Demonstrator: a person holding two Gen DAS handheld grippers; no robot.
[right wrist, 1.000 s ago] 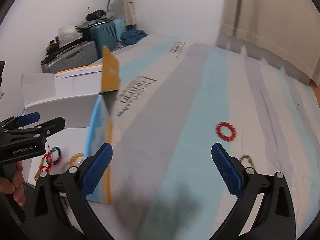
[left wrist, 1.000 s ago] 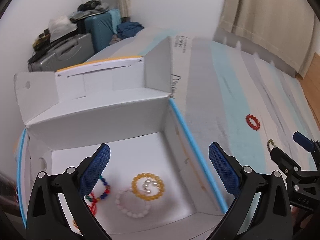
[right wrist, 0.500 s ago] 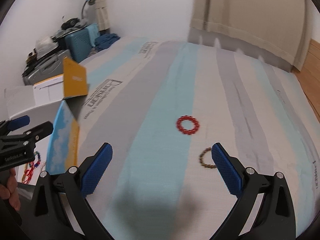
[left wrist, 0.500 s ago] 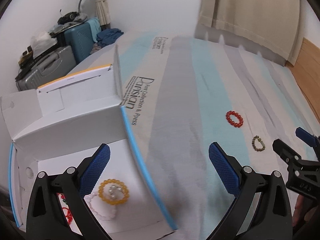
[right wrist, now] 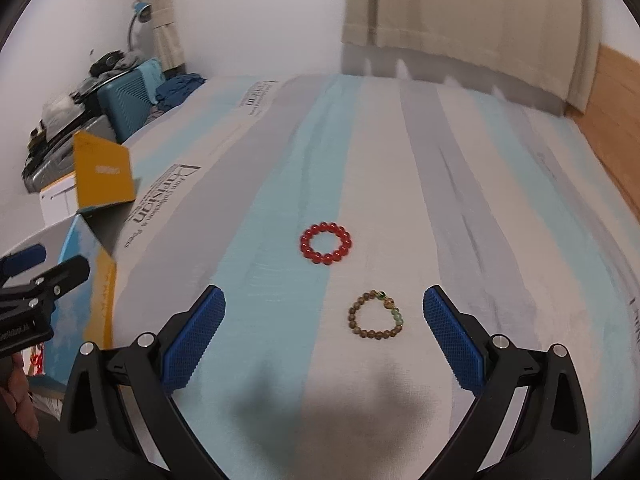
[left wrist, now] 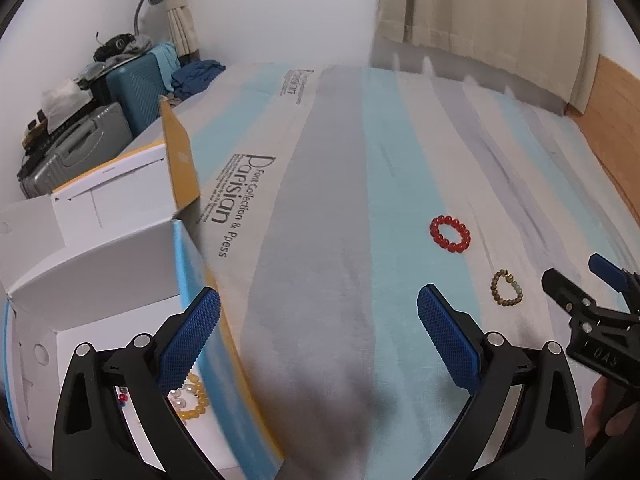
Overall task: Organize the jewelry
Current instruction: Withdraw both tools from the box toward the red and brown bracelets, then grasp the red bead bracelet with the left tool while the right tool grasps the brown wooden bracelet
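Observation:
A red bead bracelet (right wrist: 326, 243) and a brown-green bead bracelet (right wrist: 376, 316) lie on the striped bed sheet; both also show in the left wrist view, red (left wrist: 450, 234) and brown (left wrist: 506, 288). My right gripper (right wrist: 324, 334) is open and empty, just short of the brown bracelet. My left gripper (left wrist: 318, 336) is open and empty above the right wall of the white cardboard box (left wrist: 120, 256). Inside the box lie a yellow bracelet (left wrist: 196, 400) and other beads, partly hidden.
Suitcases (left wrist: 100, 120) and clutter stand past the bed's far left corner. A curtain (right wrist: 460, 12) hangs at the back wall. A wooden panel (right wrist: 616, 108) borders the bed on the right. An orange box flap (right wrist: 102, 172) stands upright.
Both grippers have swung right, away from the box and toward the two bracelets on the sheet. The brown bracelet now lies between the right gripper's fingers in view.

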